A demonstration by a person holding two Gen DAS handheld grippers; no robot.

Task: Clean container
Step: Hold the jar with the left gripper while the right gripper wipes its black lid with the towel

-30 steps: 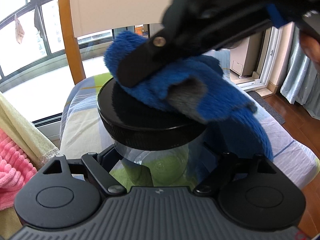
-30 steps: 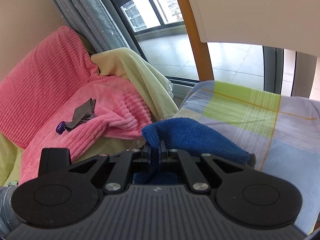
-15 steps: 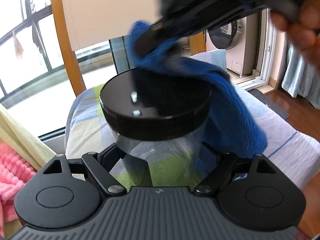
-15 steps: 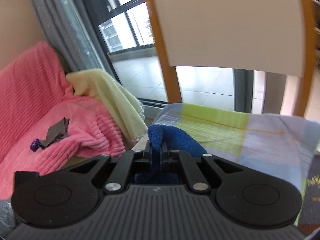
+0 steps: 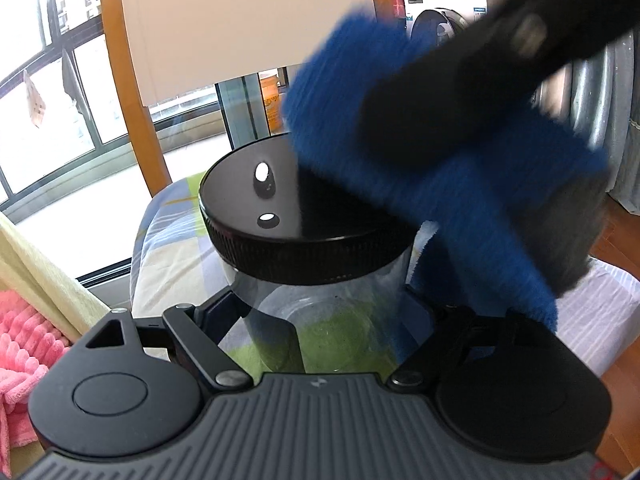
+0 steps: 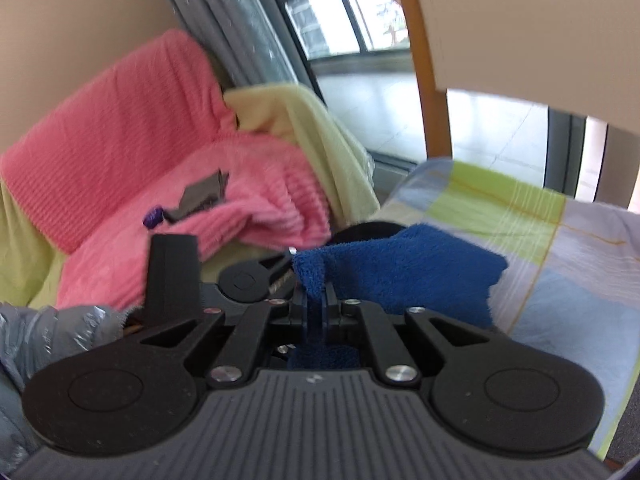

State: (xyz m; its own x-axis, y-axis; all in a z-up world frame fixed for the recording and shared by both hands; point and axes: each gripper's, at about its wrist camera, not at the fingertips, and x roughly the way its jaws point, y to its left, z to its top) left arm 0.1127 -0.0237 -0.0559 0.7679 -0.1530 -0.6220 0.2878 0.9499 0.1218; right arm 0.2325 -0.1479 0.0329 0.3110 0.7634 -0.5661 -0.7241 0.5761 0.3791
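Left claw clamps the clear jar below its black lid; right claw, clenched on the blue cloth, presses it onto that lid.

Left hand-held gripper: fingers spread wide, clamped on either side of a clear jar with black lid. Right hand-held gripper: fingers pressed together on a blue cloth, reaching in from upper right above the lid.

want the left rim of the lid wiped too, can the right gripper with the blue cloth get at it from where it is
Probably yes. The right gripper pinches the fluffy blue cloth over the right part of the round black screw lid; the lid's left top lies bare, nothing above it. The left gripper holds the clear glass jar lower down.
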